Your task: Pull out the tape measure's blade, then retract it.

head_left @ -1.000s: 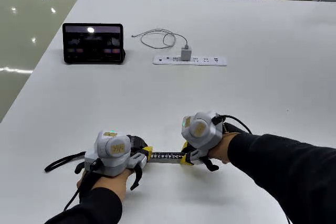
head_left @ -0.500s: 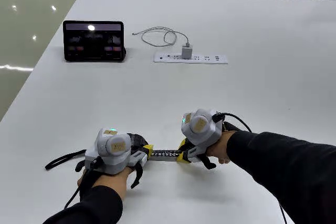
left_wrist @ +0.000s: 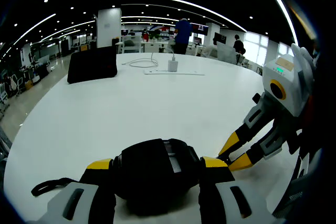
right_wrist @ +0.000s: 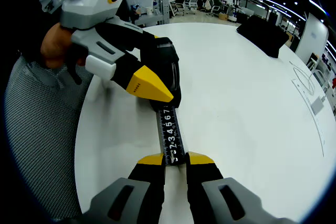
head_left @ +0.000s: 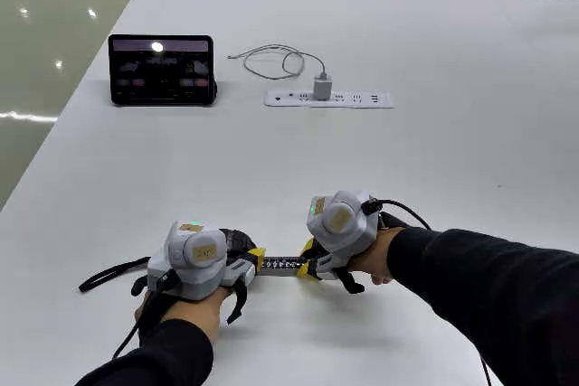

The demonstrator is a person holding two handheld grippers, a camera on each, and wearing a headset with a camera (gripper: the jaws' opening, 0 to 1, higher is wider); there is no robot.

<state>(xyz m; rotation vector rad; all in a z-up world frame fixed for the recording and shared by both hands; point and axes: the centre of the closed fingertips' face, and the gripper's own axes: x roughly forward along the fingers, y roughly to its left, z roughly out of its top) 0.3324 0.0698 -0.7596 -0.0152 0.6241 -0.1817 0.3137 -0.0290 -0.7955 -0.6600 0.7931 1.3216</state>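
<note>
My right gripper [right_wrist: 174, 159], clamped on the blade [right_wrist: 169, 132] tip, has closed toward the tape measure [right_wrist: 166, 71] held just ahead in my left gripper [left_wrist: 157, 163]; exposed blade shortened, retraction judged under way.

Opposed, close gripper views share the tape measure [left_wrist: 157, 174].
</note>
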